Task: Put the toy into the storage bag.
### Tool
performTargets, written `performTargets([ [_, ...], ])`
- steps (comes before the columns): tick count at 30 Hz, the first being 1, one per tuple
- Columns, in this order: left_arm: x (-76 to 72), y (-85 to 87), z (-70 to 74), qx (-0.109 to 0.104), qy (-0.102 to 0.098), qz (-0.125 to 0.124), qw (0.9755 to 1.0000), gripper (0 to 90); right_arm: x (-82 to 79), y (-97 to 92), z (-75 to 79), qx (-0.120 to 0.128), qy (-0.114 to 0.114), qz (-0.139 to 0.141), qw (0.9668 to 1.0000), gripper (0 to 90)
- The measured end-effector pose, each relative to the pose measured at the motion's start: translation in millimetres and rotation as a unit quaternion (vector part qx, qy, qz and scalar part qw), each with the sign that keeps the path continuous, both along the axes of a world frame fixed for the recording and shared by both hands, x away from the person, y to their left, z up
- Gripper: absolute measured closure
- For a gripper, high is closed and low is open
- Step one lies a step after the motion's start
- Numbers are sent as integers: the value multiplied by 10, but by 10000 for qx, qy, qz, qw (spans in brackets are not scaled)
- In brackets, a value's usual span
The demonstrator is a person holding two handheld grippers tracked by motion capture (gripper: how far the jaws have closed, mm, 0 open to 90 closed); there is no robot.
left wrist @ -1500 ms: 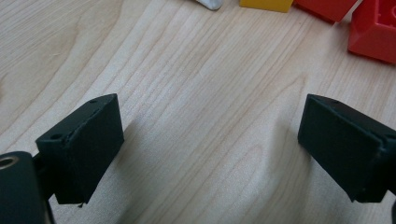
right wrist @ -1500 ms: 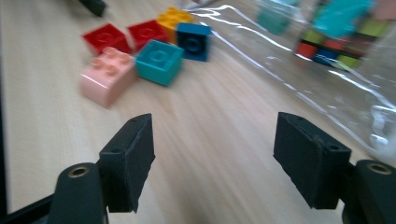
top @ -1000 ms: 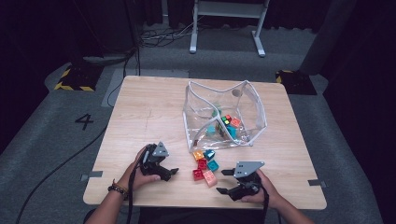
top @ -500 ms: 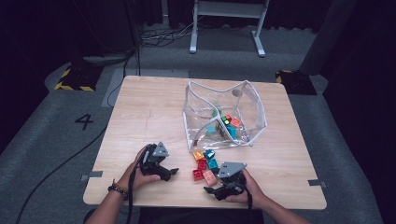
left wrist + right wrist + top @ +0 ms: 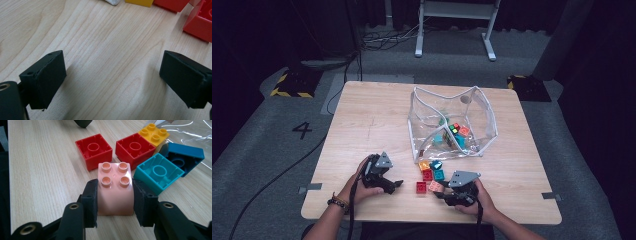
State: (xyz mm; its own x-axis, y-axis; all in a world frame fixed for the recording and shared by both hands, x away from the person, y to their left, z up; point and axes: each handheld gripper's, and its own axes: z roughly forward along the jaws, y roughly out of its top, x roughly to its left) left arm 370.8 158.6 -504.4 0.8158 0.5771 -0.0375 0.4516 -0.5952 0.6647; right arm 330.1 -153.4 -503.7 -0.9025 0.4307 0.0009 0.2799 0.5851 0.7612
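Leftward since before, the right hand-held gripper has just clenched a pink brick; left hand-held gripper released; floor numeral "4" legible.

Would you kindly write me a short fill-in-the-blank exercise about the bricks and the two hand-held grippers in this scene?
1. The right hand-held gripper is shut on a ____ brick.
2. That brick's studs point ____.
3. The left hand-held gripper has its jaws ____, with bare table between them.
4. Behind the loose bricks stands a clear plastic ____ with more bricks inside.

Missing words: pink; up; open; bag
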Motion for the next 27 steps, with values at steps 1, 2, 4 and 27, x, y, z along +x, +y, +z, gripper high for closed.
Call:
performTargets([
  [1,0,0,0,-1,2,1,10000,71,0,-8,4,-11,1,4,10000,594],
  [2,0,0,0,0,1,0,10000,71,-6,-19,10,-17,47,-7,10000,594],
  [4,0,0,0,1,0,1,10000,71,6,-56,20,-92,-68,116,9999,595],
  [27,0,0,0,-2,-1,2,10000,71,259,-1066,316,76,-271,-552,9981,595],
])
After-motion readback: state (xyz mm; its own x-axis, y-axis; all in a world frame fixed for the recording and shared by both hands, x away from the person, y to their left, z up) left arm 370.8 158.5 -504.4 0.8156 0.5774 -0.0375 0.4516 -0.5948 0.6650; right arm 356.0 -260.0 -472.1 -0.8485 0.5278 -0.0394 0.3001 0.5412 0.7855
